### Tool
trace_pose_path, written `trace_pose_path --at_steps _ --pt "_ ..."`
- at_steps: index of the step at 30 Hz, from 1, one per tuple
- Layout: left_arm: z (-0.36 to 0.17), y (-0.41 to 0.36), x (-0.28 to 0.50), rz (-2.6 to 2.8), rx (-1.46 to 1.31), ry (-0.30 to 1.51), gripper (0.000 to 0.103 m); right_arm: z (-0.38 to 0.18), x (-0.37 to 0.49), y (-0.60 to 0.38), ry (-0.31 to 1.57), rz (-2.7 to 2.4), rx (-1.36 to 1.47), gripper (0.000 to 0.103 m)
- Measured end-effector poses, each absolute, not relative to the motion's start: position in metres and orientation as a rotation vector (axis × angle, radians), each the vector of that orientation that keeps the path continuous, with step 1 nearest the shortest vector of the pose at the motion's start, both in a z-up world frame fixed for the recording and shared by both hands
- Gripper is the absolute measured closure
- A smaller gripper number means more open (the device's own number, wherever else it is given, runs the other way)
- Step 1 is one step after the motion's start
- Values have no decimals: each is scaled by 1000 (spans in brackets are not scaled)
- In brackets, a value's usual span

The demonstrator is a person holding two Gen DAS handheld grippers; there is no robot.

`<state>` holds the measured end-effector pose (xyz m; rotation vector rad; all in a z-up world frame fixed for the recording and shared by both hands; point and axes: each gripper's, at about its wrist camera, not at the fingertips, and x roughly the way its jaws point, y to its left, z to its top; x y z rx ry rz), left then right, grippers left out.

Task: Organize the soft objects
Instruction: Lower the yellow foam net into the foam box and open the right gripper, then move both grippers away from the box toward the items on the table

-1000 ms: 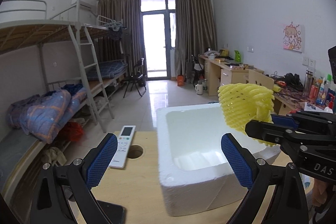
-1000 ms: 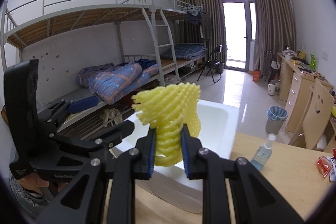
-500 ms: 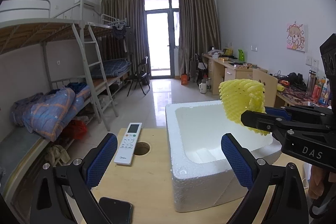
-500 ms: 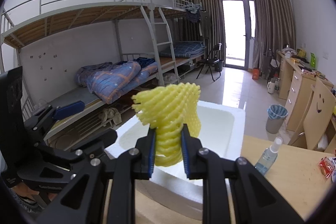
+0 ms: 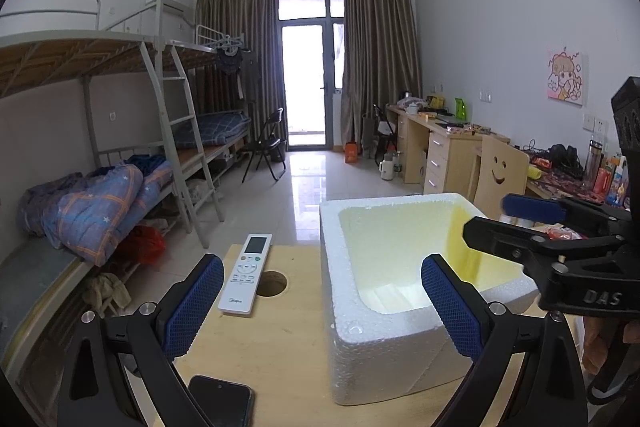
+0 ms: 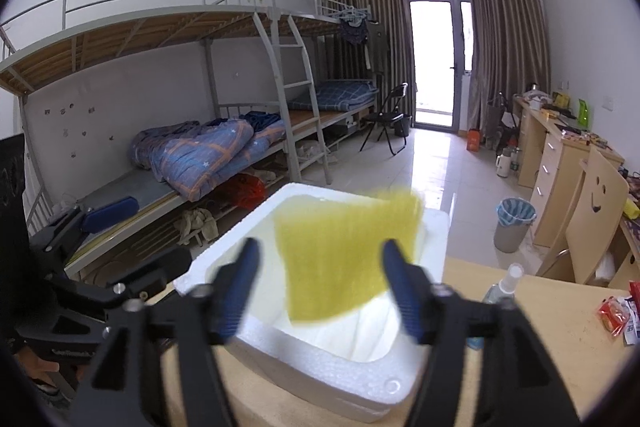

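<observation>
A yellow foam net [image 6: 344,255] shows as a blur between the fingers of my right gripper [image 6: 320,267], whose jaws are opening; neither pad touches it. It hangs loose over the hollow of the white foam box [image 6: 320,359]. The left wrist view shows that box [image 5: 328,251] on the wooden table with a yellow tint on its inner right wall. My right gripper [image 5: 516,223] reaches over its right rim there. My left gripper [image 5: 320,307] is open in front of the box with nothing between its blue pads.
A white remote control [image 5: 246,279] lies beside a round hole [image 5: 271,283] in the table, left of the box. A dark phone [image 5: 220,403] lies at the near edge. Right of the box stand a spray bottle [image 6: 500,295] and snack packets [image 6: 616,311].
My right gripper's jaws have spread apart and let go of the yellow foam net, which now drops blurred toward the box. The left gripper has barely moved.
</observation>
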<state>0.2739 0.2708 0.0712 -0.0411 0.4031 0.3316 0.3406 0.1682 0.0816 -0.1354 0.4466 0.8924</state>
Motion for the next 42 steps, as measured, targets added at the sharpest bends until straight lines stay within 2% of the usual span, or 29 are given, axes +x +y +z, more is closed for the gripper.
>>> trace_pose_path --at_steps 2,25,33,42 --pt "72 270 275 331 -44 403 4 82 340 166 443 887 -127 20" --pt "88 242 257 322 -36 366 4 104 324 137 419 842 -108 20" --pt "111 210 226 311 -8 310 4 127 282 114 349 827 -115 19" --pt "127 169 172 281 14 247 4 139 238 69 275 785 -67 13"
